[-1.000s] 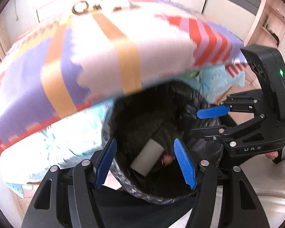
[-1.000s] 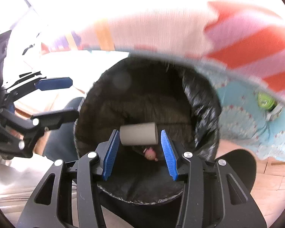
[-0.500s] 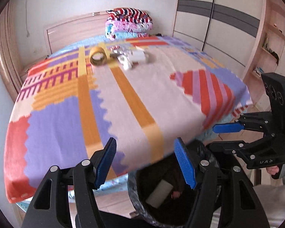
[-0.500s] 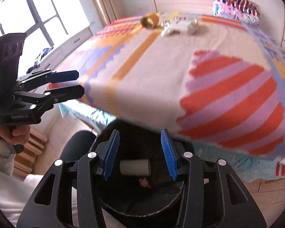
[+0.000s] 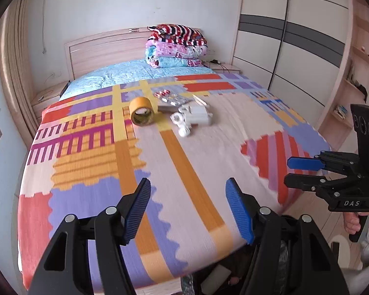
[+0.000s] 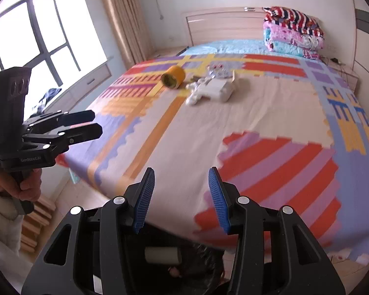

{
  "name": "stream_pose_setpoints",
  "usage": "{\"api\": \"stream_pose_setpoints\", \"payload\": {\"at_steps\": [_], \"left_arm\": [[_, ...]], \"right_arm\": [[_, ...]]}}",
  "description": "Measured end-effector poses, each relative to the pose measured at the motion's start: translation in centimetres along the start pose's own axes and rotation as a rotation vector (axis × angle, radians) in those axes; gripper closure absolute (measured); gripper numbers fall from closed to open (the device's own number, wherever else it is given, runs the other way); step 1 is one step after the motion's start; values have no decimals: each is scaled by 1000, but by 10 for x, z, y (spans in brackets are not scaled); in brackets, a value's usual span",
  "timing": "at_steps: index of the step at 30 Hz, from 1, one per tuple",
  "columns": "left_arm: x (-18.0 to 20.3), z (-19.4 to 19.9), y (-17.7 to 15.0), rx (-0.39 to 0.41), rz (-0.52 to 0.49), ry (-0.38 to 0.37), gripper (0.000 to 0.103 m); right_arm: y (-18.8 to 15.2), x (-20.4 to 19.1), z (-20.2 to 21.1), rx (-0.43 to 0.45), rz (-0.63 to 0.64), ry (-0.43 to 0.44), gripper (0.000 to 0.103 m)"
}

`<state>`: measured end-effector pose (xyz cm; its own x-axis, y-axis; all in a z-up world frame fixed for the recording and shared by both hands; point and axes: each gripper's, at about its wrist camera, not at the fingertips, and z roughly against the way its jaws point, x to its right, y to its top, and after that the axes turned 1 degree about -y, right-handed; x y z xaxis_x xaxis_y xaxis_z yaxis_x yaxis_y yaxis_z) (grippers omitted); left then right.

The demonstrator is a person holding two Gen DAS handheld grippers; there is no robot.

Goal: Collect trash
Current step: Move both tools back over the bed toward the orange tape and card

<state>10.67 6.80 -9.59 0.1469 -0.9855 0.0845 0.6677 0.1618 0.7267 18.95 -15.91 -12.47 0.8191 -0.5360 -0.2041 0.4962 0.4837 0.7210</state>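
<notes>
Both sets of jaws released, nothing between the blue pads of left gripper or right gripper. Below them, black-lined bin at the near bed edge, cardboard tube already inside. Far up the bedspread, remaining trash: tape roll, light and stiff, best pinched across one wall; crumpled white wrappers just right of it, light, soft, likely slippery, best taken at the bunched middle. Compared with a second ago, raised out of the bin mouth, whole bed now in view.
</notes>
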Motion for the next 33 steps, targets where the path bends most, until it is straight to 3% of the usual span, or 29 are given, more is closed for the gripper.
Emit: {"api": "stream_pose_setpoints", "payload": {"at_steps": [10, 13, 19, 33], "left_arm": [[-28, -27, 39, 16, 69, 16, 42], [-36, -37, 50, 19, 85, 30, 35], [-51, -59, 71, 22, 110, 44, 35], [-88, -129, 108, -20, 187, 110, 35]], "right_arm": [[44, 22, -14, 48, -18, -25, 58], [57, 30, -22, 59, -29, -27, 58], [86, 45, -42, 72, -48, -42, 58], [145, 77, -113, 16, -108, -93, 58]]}}
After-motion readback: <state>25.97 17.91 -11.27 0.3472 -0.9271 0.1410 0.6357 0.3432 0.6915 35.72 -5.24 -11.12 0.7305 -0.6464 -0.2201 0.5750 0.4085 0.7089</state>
